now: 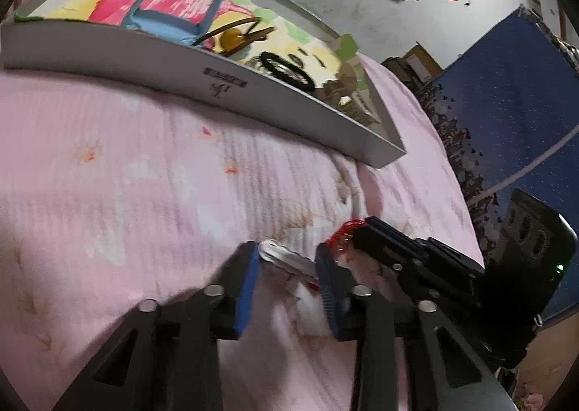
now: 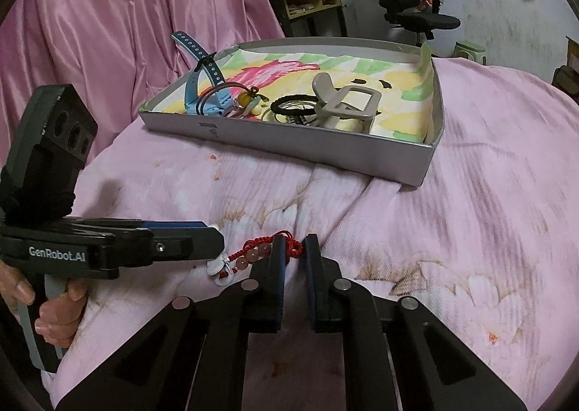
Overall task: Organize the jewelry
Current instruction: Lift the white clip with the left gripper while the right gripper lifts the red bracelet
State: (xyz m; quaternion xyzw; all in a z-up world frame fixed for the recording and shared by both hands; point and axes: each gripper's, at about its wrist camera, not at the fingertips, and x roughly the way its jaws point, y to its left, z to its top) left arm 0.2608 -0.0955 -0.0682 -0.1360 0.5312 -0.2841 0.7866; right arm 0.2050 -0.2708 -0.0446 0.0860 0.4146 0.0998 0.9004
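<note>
A red cord bracelet with pink beads (image 2: 266, 250) lies on the pink bedspread. My right gripper (image 2: 294, 248) has its jaws narrowly apart around the bracelet's red knotted end (image 1: 343, 230). My left gripper (image 1: 287, 255) is open with a white jewelry piece (image 1: 286, 258) lying between its jaws; it enters the right wrist view from the left (image 2: 213, 230), with the white piece (image 2: 219, 268) at its tip. The grey tray (image 2: 325, 150) beyond holds a blue watch (image 2: 202, 85), an amber bead cord (image 2: 246, 96), black hair ties (image 2: 289, 101) and a beige hair claw (image 2: 343, 103).
The tray (image 1: 253, 99) is lined with a colourful cloth and sits on the rumpled pink bedspread (image 2: 470, 212). A pink curtain (image 2: 126, 12) hangs on the left. An office chair (image 2: 409, 1) and a desk stand beyond the bed. A blue panel (image 1: 506, 103) stands to the right.
</note>
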